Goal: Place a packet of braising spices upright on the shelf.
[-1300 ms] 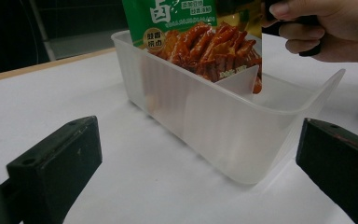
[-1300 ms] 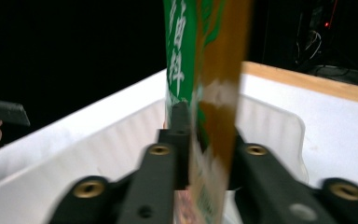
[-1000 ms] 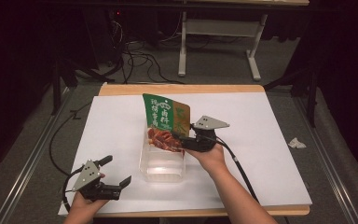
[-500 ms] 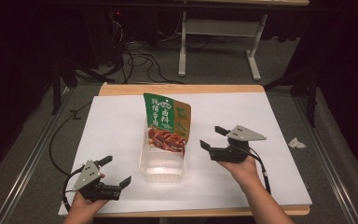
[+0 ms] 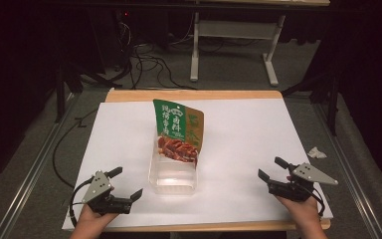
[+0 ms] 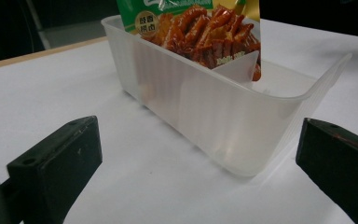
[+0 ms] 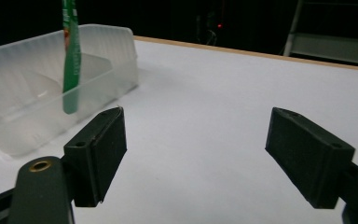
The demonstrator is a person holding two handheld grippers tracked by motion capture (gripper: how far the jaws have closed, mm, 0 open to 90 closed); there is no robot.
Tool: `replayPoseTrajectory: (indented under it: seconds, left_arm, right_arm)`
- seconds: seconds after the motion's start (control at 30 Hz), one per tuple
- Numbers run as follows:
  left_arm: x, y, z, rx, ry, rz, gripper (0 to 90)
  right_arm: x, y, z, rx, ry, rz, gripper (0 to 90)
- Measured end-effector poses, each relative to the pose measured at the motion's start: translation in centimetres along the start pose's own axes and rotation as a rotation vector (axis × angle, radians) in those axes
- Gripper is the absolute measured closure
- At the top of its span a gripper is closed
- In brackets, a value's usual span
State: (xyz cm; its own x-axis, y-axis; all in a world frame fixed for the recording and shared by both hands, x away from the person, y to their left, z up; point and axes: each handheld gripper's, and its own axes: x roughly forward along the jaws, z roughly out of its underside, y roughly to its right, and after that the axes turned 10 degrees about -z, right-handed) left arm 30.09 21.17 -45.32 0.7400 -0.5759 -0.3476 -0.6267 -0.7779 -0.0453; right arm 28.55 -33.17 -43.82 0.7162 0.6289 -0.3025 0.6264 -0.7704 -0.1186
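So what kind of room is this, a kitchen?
Probably not a kitchen, more likely a lab or test room: a white-covered table in a dark space, cables on the floor, and a hand-held gripper near a snack pouch.

My left gripper (image 5: pixel 123 185) and right gripper (image 5: pixel 273 169) had black blocky jaws, grey three-cornered plates, and black cables trailing toward six o'clock.

The tub (image 5: pixel 173 180) sits mid-table (image 5: pixel 238 124) — the pouch (image 5: pixel 178 130) stands in its far, twelve o'clock end. The left gripper (image 5: pixel 125 183) lies at eight o'clock, the right gripper (image 5: pixel 272 168) at four — both well apart from the tub.
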Motion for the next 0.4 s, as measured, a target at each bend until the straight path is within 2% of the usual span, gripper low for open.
replayPoseTrajectory:
  seconds: [0.07, 0.23, 0.33, 0.4]
  left_arm:
    - [0.24, 0.11, 0.01, 0.003, -0.008, 0.004, 0.8]
    - [0.32, 0.22, 0.02, 0.008, -0.011, 0.004, 0.8]
    - [0.23, 0.08, 0.01, 0.003, -0.008, 0.003, 0.8]
    - [0.18, 0.08, -0.01, 0.002, -0.004, 0.003, 0.8]
  right_arm:
    - [0.02, 0.11, -0.01, 0.011, 0.005, -0.002, 21.5]
    - [0.51, -0.34, -0.13, -0.037, -0.002, 0.0, 21.5]
    - [0.5, -0.2, 0.12, -0.029, -0.01, -0.001, 21.5]
    - [0.34, 0.03, 0.1, -0.024, 0.003, 0.006, 21.5]
